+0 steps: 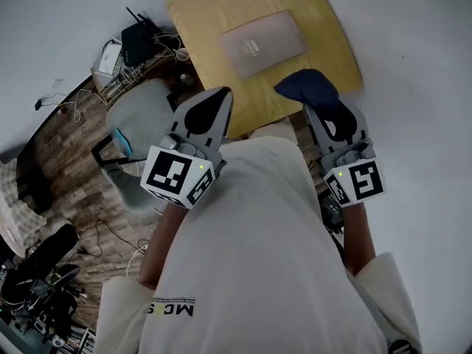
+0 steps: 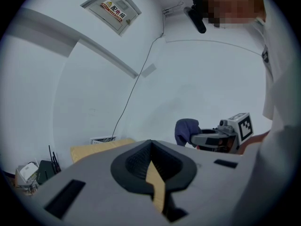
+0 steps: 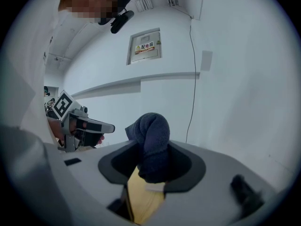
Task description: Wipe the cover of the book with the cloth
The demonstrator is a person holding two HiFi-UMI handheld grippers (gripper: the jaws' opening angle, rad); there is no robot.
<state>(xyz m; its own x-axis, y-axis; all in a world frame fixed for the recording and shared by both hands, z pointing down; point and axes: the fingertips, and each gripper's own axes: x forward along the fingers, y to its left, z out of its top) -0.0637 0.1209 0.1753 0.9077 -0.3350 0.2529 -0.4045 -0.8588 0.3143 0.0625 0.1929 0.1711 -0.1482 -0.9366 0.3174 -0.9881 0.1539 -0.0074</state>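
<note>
The wall plate point(image 3: 145, 47) at 12 o'clock in the right gripper view carries a warning triangle and the characters 配电箱. The tan book point(image 1: 262, 43) has small print at the middle of its cover, too small to read. It lies flat on the yellow surface point(image 1: 199, 13) at 12 o'clock in the head view. The shirt point(image 1: 258, 257) bears pale lettering at its hem, only partly legible.

A black router point(image 1: 138, 39) with loose cables point(image 1: 118, 72) sits at 10 o'clock on the wooden floor point(image 1: 74, 146), beside a grey seat point(image 1: 144, 113).

The right tongs point(image 1: 328, 113) are clenched on a bunched dark blue cloth point(image 1: 306, 87), held over the surface's near edge at 5 o'clock from the book and apart from it. The left tongs point(image 1: 214, 109) are closed with nothing between them, at 7 o'clock from the book.
</note>
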